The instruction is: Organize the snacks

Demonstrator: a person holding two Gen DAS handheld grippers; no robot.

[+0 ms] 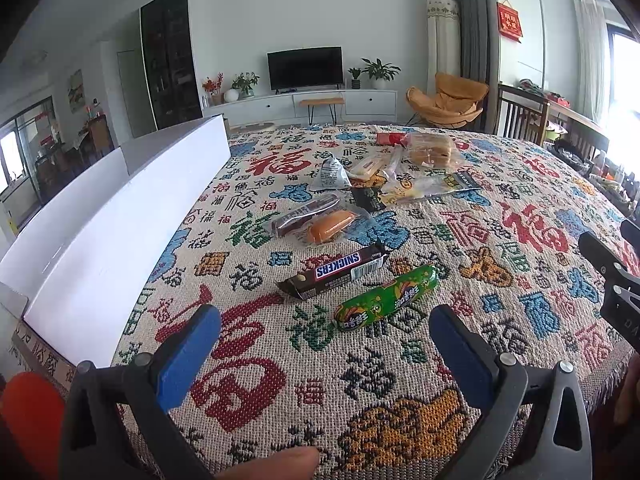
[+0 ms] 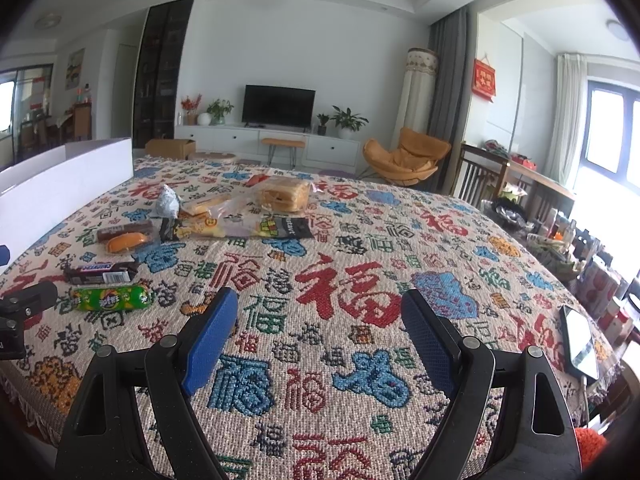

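Just ahead of the left gripper (image 1: 326,326), whose blue fingers (image 1: 188,356) are spread wide and empty, a green sausage stick (image 1: 386,298) lies on the patterned bench cloth (image 1: 460,248), with a Snickers bar (image 1: 336,272) just beyond it. Farther back sit a wrapped bun (image 1: 330,226) and bagged bread (image 1: 432,150). A white box (image 1: 120,216) stands at the left. The right gripper (image 2: 320,332) hovers with fingers apart, holding nothing, a phone (image 2: 580,342) to its right.

A table draped in a woven cloth (image 1: 460,248) of red, blue and green characters carries the lot. Lower centre of the left view: green sausage stick (image 1: 386,298), brown Snickers bar (image 1: 334,272) just above. Clear-wrapped snacks (image 1: 316,220) mid-frame, bagged bread (image 1: 430,150) higher up, white cardboard box (image 1: 120,216) left. Right view, lower right: a phone (image 2: 580,342).
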